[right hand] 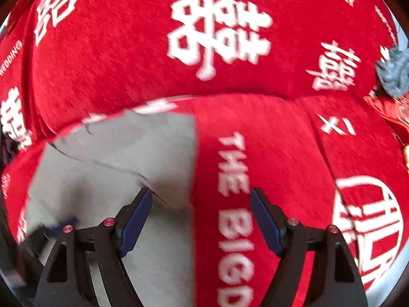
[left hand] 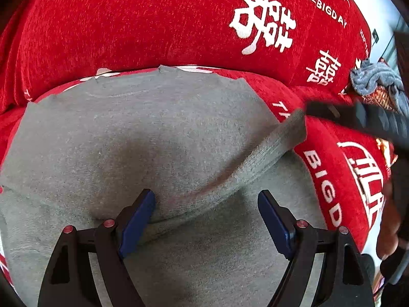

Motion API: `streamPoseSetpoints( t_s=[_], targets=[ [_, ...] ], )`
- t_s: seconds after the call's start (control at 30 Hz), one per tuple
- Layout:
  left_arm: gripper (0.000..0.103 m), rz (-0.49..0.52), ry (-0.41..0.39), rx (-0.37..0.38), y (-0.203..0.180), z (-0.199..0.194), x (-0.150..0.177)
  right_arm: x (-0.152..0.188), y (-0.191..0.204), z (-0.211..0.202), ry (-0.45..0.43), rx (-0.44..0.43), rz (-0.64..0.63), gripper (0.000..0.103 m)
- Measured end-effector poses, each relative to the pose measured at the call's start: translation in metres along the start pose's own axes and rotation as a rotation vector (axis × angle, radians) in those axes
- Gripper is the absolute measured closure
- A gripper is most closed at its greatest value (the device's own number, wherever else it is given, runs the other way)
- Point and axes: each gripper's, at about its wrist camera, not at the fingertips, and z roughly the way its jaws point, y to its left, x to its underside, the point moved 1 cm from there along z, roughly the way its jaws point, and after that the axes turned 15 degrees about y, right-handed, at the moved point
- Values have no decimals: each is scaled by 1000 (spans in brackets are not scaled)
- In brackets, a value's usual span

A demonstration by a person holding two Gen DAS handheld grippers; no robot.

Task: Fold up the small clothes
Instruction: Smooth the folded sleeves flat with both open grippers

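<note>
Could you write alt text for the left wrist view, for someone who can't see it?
A grey garment lies spread on a red cloth printed with white characters, one fold raised across it. The left gripper hovers open above it; a blue-grey rag lies at far right.

Bright daylight, fisheye-warped edges; right wrist view motion-blurred, left sharper.

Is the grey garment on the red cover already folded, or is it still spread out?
Mostly spread: the grey garment lies flat on the red cover. Only a narrow strip lies folded across it. Neither gripper holds it.
</note>
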Motion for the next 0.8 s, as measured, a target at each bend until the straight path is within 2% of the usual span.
streamPoseSetpoints(
  t_s=[0.03,0.1,0.13,0.17,0.23,0.37,0.5,0.57,0.67,0.73,0.8],
  targets=[
    [20,8,-1,-10,-2,0,1,-5,7,7,20,5,-13,22],
    [20,20,0,-11,-2,-3,4,-10,21,28,82,93,-51,22],
    [20,23,-2,2,0,-7,7,-5,23,36,105,150,-69,22],
    [20,23,-7,26,3,-13,9,0,22,39,110,160,-75,22],
    [20,10,-21,58,12,-22,14,17,12,45,128,158,-78,22],
    [20,-56,-22,38,40,-25,17,40,-17,42,130,124,-20,22],
    [20,-124,-35,77,60,-33,25,46,-19,13,42,110,41,22],
    [20,-128,-55,47,62,-39,28,48,-6,5,8,70,21,22],
    [20,-130,-64,-45,65,-42,32,57,25,11,-1,29,-60,22],
    [20,-145,-60,-74,74,-42,40,63,41,23,12,23,-106,22],
    [20,-164,-47,-104,87,-39,47,66,44,40,50,30,-101,22]
  ],
)
